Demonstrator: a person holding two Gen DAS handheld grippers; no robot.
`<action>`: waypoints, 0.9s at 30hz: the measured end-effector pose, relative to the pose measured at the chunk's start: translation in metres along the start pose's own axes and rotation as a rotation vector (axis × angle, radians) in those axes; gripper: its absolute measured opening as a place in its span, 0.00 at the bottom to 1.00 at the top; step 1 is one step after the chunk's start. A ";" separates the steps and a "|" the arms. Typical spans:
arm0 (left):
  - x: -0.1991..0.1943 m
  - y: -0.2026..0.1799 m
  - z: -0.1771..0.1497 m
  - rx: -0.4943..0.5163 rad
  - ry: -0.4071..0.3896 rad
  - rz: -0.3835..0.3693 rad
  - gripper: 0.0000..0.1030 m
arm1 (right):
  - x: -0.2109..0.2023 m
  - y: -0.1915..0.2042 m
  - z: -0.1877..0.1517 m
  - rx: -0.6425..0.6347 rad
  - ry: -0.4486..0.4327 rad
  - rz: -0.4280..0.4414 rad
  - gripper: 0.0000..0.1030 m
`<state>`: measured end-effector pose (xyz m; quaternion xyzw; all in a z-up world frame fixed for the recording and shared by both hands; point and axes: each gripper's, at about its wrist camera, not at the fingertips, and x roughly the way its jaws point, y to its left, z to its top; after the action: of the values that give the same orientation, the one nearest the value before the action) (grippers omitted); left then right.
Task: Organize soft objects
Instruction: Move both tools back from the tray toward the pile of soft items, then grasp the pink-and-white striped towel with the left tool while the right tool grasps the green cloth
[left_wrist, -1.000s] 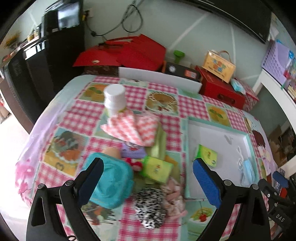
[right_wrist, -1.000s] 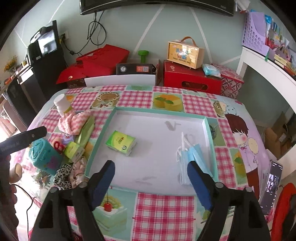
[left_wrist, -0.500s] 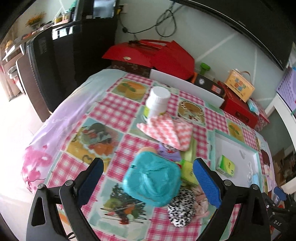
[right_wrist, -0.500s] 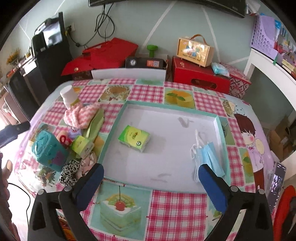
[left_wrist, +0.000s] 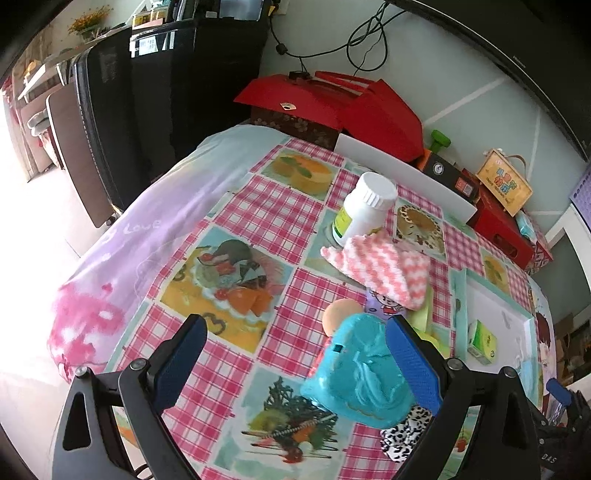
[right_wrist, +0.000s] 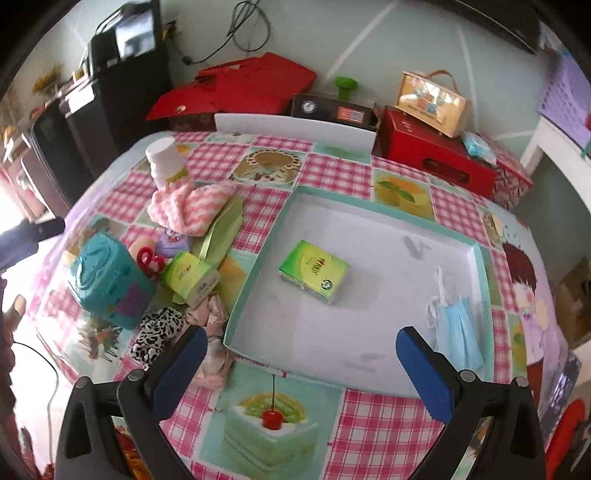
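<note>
A white tray with a teal rim (right_wrist: 369, 332) lies on the checked tablecloth; in it are a green tissue pack (right_wrist: 314, 273) and a blue face mask (right_wrist: 458, 328). Left of the tray is a pile: a pink-white cloth (right_wrist: 192, 208), a teal box (right_wrist: 107, 280), a second green tissue pack (right_wrist: 190, 277), a leopard-print scrunchie (right_wrist: 155, 332) and a pale pink cloth (right_wrist: 212, 321). My right gripper (right_wrist: 295, 363) is open above the tray's near edge. My left gripper (left_wrist: 295, 354) is open; its right finger overlaps the teal box (left_wrist: 362, 373) in view.
A white bottle (left_wrist: 364, 210) stands behind the pink cloth (left_wrist: 380, 269). Red boxes (right_wrist: 436, 158) and a white board (right_wrist: 295, 129) sit past the table's far edge. Black furniture (left_wrist: 147, 92) stands at the far left. The table's left edge drops off under a lilac cloth (left_wrist: 147, 240).
My left gripper has swung left and drawn back, so the teal box has slid from its middle to its right finger. My right gripper has come nearer the tray and turned a little left.
</note>
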<state>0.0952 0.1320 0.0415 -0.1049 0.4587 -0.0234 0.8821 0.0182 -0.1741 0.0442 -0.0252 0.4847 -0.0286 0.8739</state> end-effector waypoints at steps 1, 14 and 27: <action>0.003 0.002 0.002 0.006 0.009 -0.005 0.94 | 0.003 0.003 0.002 -0.004 0.003 0.002 1.00; 0.036 -0.009 0.041 0.165 0.096 -0.053 0.94 | 0.036 0.040 0.039 -0.031 0.023 0.149 1.00; 0.100 -0.057 0.078 0.255 0.353 -0.098 0.94 | 0.083 0.059 0.071 -0.054 0.061 0.220 1.00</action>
<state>0.2202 0.0753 0.0161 -0.0088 0.5937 -0.1421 0.7920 0.1234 -0.1200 0.0071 0.0052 0.5113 0.0798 0.8557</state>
